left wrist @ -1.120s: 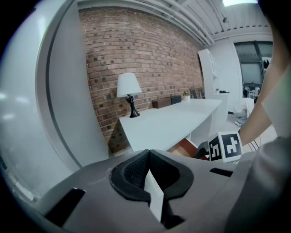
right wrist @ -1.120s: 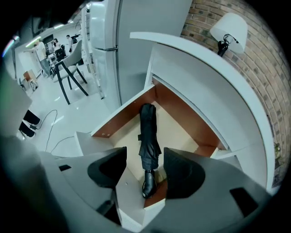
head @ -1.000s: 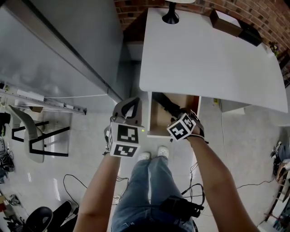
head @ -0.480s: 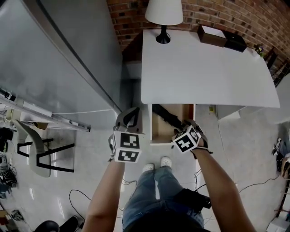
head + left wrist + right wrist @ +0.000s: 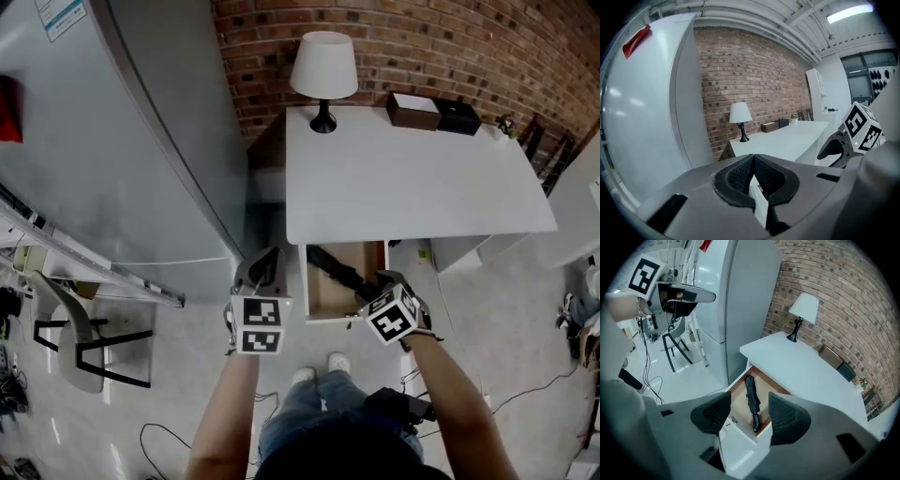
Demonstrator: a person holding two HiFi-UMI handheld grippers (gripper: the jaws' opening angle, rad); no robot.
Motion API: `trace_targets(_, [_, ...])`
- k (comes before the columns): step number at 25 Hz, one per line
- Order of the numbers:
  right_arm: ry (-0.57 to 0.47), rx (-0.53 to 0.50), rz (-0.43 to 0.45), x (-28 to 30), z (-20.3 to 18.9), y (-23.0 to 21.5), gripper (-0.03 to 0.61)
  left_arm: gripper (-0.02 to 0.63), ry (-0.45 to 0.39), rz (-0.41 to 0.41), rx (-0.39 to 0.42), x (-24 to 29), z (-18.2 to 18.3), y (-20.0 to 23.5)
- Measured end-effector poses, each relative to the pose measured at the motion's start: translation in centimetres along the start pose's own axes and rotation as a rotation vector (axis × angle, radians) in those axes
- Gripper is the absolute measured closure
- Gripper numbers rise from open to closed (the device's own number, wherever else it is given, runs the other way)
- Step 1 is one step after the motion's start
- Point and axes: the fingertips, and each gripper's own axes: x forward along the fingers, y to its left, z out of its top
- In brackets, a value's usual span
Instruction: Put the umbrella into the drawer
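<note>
The umbrella (image 5: 751, 401) is already down in the open drawer (image 5: 739, 405), lying folded on the wooden floor under the front edge of the white surface (image 5: 412, 178). Its long axis runs front to back, a little askew, one end close behind the white drawer front. Your right gripper (image 5: 750, 404) hangs above that front with its jaws released and wide apart, holding nothing; looking along them, the umbrella shows straight ahead in the gap, below and beyond the tips. Your left gripper (image 5: 753, 159) sits off to the left of the drawer, jaws clenched pad to pad on nothing. The right one is plainly the nearer, so shutting the drawer looks like its job: the front panel lies just under its jaws. Nothing can be read on the umbrella. The grey refrigerator (image 5: 122, 141) carries a white label (image 5: 58, 13) near its top, too small to read, and the cubes show only square markers
</note>
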Motion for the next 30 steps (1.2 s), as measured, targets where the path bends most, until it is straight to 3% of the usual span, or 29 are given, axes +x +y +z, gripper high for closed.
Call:
trace_targets(6, [-0.046,0.089,0.025,-5.4,1.9,-0.4,0.337,0.612,-0.067,0.012,-0.023,-1.4,2.8,0.3])
trace_targets(10, [-0.196,0.196,-0.021,-10.0,4.3,-2.2,0.361,0.612,-0.121,0.008,-0.042,-2.3,4.7,0.6])
trace_targets(17, [-0.304,0.162,-0.155,-14.9,6.6,-4.9,0.418,0.612,-0.210,0.028,-0.085,-3.1,8.1,2.1])
trace_targets(22, [-0.494,0.211,-0.247,-19.1,9.4,-7.5,0.578,0.612,-0.275,0.038,-0.039,-3.3,11.3,2.6])
trace_targets(30, [-0.689,0.156,-0.365,-24.9,13.6,-9.7,0.578,0.612,-0.402,0.055,0.098,-4.5,17.8,3.1])
